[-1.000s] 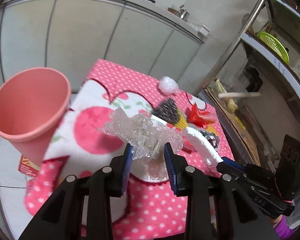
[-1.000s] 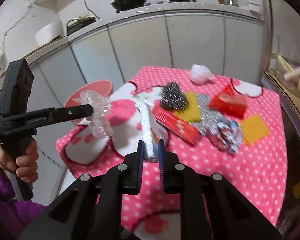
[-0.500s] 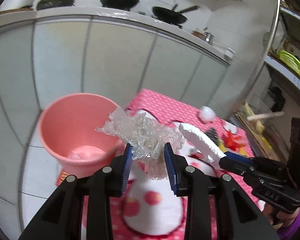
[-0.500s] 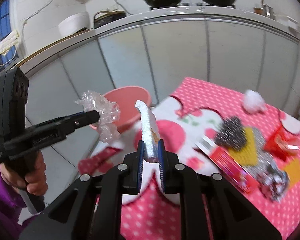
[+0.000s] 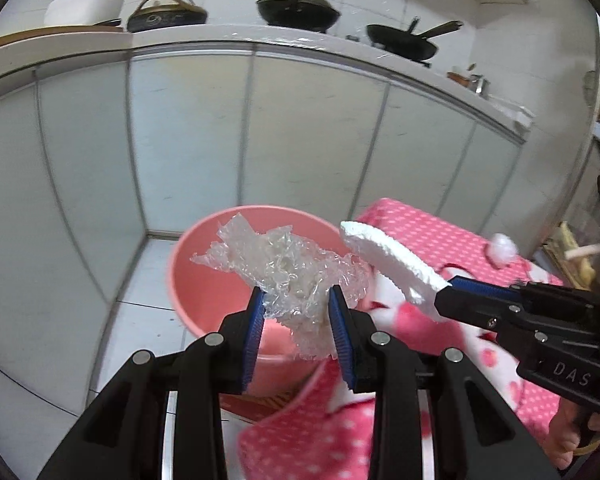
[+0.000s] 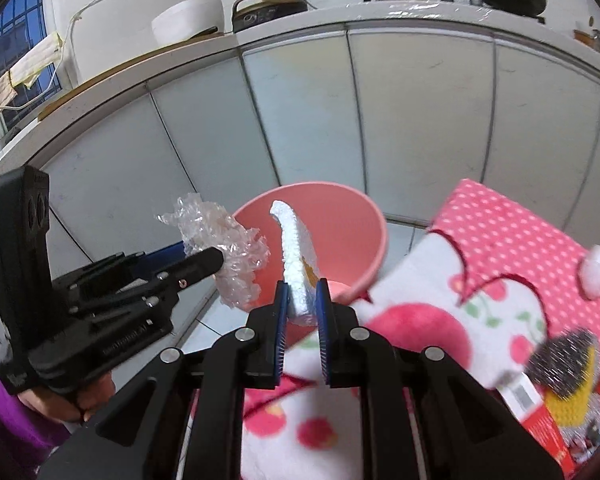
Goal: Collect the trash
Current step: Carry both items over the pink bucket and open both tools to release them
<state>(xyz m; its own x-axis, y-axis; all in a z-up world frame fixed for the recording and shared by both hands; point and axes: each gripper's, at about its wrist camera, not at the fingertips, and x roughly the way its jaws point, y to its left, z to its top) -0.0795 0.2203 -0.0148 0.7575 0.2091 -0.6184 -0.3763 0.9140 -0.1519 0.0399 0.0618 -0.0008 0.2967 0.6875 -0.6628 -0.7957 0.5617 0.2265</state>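
My left gripper (image 5: 296, 308) is shut on a crumpled clear plastic wrap (image 5: 284, 268) and holds it over the near rim of the pink bucket (image 5: 192, 264). My right gripper (image 6: 302, 300) is shut on a white foam strip (image 6: 294, 248) that points up in front of the bucket (image 6: 340, 208). The right gripper and foam strip (image 5: 388, 260) show at the right of the left wrist view. The left gripper with the wrap (image 6: 224, 248) shows at the left of the right wrist view, beside the bucket.
The pink polka-dot table (image 6: 512, 232) lies to the right, with a white wad (image 6: 598, 270), a steel scourer on a yellow sponge (image 6: 564, 372) and a red packet (image 6: 540, 432). White cabinet doors (image 5: 308, 128) stand behind the bucket. Pans sit on the counter above.
Both grippers swung left from the table toward the pink bucket, still holding the wrap and the foam strip. The bucket now sits directly ahead of both.
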